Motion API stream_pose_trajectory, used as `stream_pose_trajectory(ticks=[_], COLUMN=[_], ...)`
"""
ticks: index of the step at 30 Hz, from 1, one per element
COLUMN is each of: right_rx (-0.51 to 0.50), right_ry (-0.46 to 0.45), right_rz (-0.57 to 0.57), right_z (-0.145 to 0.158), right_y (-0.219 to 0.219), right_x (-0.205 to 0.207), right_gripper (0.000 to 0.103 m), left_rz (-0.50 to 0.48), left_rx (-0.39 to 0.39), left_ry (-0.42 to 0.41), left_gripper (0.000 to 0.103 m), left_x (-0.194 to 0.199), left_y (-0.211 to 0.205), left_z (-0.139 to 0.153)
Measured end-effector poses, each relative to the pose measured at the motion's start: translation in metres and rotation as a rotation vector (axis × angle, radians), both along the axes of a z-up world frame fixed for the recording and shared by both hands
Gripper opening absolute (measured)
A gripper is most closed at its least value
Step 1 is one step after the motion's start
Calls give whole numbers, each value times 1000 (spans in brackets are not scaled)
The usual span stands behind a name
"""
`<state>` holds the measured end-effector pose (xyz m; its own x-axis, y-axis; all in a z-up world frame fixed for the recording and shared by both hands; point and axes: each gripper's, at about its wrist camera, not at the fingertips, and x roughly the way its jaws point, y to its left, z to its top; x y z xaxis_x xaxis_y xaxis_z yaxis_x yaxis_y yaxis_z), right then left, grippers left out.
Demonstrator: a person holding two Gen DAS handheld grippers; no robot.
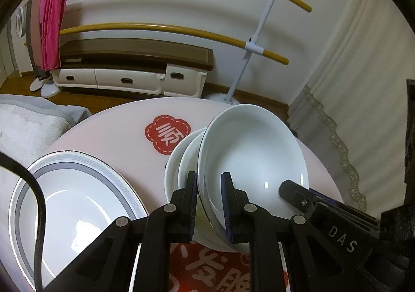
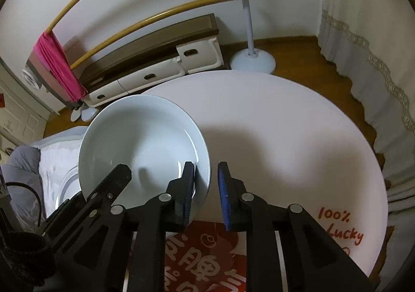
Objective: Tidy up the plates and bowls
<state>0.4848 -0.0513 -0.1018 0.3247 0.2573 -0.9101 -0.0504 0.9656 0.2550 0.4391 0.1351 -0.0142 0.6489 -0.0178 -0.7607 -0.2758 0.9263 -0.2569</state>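
A white bowl (image 1: 254,159) is tilted up over a stack of white bowls (image 1: 179,162) on the round pink table (image 1: 116,133). My left gripper (image 1: 208,203) straddles its near rim, with a gap on both sides of the rim. My right gripper (image 2: 206,193) straddles the same bowl (image 2: 142,141) at its right rim; the left pad (image 2: 188,188) touches the inside, and the right pad stands off. The right gripper's finger also shows in the left wrist view (image 1: 293,188). A large plate with a grey patterned rim (image 1: 77,201) lies at the left.
Red stickers (image 1: 166,133) and red writing (image 2: 339,227) mark the table. Beyond it are a drying rack with a pink cloth (image 1: 53,25), a low bench with white drawers (image 1: 129,76), a curtain (image 1: 363,110) at the right and bedding (image 1: 26,123) at the left.
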Motion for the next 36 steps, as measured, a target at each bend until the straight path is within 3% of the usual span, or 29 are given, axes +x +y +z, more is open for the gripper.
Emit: stream_pose_trajectory(ticks=[36], right_rx=[54], right_ry=[18], right_rz=[3], right_z=[-15], right_y=[-1], right_x=[4], right_gripper=[22], left_rz=[-11], left_rx=[-14], left_ry=[-2], left_gripper=[26], left_x=[-13], left_y=[15], left_z=[19])
